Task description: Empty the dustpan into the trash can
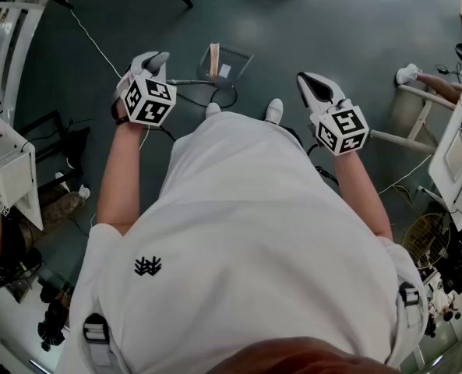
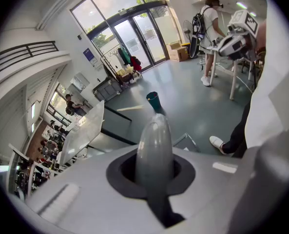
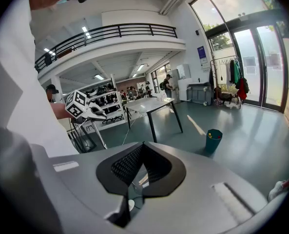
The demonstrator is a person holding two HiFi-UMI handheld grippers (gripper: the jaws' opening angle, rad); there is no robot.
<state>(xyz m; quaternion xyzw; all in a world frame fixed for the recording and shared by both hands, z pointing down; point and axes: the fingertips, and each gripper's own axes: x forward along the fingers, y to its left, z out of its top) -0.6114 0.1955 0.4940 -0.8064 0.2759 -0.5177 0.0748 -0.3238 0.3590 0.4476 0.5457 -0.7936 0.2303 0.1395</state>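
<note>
Both tools are up at chest height and carry nothing. Left tool (image 1: 156,58): jaws pressed together, nothing between them. Right tool (image 1: 303,79): black pads meeting at the tips, also empty.

Dustpan (image 1: 229,61): one, clear plastic, on the floor (image 1: 332,22) below and ahead of the tools, roughly midway between them and a little nearer the left one. A wooden handle (image 1: 213,59) stands at its near edge, which suits a grab from above. I cannot make out what is in the pan.

Can (image 3: 213,140): one, teal, open top, a few coloured bits inside. It stands on open floor well ahead of both tools and well apart from the pan. It is outside the head view, so the pan will have to be carried over, I judge.

Also counted: two shoes (image 1: 274,110) just short of the pan, and loose cables (image 1: 207,92) between shoes and pan. One counter (image 3: 149,105) stands left of the can as the right tool sees it.

Judgement: the task is not yet begun. Next I should lower a tool, open it and take the handle, keeping the pan level.
</note>
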